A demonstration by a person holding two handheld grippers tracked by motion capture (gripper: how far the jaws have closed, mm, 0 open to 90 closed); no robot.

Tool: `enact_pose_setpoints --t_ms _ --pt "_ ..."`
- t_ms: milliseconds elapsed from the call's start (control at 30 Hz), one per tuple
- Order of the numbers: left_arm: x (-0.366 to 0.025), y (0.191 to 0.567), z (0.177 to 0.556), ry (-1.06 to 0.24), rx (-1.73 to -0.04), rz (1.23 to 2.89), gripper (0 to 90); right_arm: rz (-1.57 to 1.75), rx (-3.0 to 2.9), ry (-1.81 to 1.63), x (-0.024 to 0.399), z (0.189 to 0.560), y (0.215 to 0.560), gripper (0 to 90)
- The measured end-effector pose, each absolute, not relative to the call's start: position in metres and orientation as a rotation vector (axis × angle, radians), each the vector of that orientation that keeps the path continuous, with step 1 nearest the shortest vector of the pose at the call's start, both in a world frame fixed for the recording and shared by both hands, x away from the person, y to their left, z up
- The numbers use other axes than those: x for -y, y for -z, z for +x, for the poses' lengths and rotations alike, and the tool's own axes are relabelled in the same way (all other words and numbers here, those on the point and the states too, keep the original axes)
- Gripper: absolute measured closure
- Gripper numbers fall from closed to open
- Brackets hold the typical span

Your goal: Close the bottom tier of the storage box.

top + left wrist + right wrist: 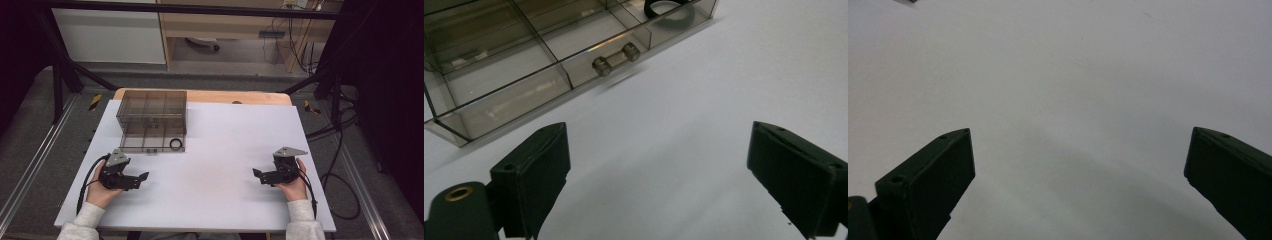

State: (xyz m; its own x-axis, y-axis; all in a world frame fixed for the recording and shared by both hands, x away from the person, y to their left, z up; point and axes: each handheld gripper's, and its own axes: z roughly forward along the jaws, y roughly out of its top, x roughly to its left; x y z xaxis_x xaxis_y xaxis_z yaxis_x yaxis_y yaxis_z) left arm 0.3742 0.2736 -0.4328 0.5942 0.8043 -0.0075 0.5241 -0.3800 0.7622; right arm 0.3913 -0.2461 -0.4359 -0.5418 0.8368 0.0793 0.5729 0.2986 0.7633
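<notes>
A smoky clear compartment box stands at the back left of the white table top. Its front row holds a black ring and two small metal cylinders; in the left gripper view the ring lies at the top edge. My left gripper rests near the table's front left, in front of the box, and points right. Its jaws stand open over bare table. At the front right my right gripper points left, and its jaws are open with nothing between them.
A wooden table edge shows behind the white top. Black frame bars and cables run around the table. White surface stretches between the two grippers.
</notes>
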Motion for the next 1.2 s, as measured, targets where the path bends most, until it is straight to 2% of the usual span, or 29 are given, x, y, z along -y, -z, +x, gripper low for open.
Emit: enact_pose_setpoints --t_ms 800,1200 --pt "-0.271 0.424 0.398 -0.511 -1.095 2.08 24.2 1.272 -2.23 -1.094 0.248 0.392 0.436 0.6" --pt "-0.273 0.423 0.409 -0.546 -1.129 2.088 37.7 1.271 -2.23 -1.09 0.247 0.392 0.436 0.5"
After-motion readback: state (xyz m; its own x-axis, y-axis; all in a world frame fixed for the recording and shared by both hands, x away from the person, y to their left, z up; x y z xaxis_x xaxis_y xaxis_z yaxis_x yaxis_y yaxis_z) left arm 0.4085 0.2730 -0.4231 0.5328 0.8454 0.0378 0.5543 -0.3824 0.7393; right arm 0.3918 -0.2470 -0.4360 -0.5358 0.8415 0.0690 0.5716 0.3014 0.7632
